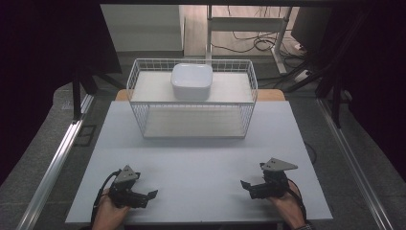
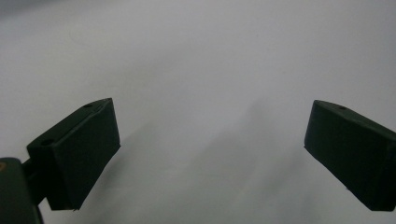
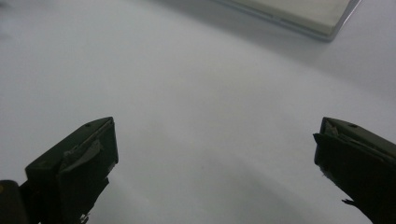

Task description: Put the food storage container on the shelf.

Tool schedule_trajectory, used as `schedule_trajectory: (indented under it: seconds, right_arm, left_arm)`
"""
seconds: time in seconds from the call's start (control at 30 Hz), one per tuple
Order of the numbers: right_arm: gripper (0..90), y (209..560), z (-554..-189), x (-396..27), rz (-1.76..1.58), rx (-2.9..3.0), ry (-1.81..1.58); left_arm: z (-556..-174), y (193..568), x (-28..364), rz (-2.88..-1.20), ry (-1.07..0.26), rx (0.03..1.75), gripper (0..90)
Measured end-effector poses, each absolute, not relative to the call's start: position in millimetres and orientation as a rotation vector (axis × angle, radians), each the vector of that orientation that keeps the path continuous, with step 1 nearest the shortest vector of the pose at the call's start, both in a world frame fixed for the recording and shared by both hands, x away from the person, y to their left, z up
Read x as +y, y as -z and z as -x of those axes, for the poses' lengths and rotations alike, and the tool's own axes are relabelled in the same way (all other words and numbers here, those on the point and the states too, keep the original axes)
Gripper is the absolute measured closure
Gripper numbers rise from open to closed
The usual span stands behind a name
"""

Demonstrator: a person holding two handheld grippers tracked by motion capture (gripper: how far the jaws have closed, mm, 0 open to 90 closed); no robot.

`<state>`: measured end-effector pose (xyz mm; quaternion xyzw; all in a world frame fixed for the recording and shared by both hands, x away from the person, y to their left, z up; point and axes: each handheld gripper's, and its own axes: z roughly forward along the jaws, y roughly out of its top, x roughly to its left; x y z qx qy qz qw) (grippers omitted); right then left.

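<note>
Grippers left (image 1: 143, 196) and right (image 1: 251, 188) near table (image 1: 201, 163) front edge, jaws wide, empty

My right gripper (image 3: 215, 163) hangs over the bare white table (image 3: 196, 93), jaws spread wide with nothing between them. A pale shelf edge (image 3: 303, 16) lies far ahead.

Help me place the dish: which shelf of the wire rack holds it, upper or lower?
The upper shelf: the white dish sits on it near the middle. The lower shelf of the rack is bare.
</note>
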<state>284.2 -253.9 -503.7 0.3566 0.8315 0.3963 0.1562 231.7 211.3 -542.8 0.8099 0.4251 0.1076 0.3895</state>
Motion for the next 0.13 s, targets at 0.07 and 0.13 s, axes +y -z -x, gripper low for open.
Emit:
schedule_trajectory:
  seconds: [0.07,0.13]
  right_arm:
    - [0.0,505.5,-285.1,-252.8,-1.013,2.392,-1.113]
    - [0.0,506.4,-285.4,-251.9,-1.011,2.394,-1.098]
  left_arm:
    - [-232.0,542.3,210.2,-2.062,-0.28,1.076,3.0]
    - [-232.4,542.2,209.0,-2.062,-0.275,1.071,3.0]
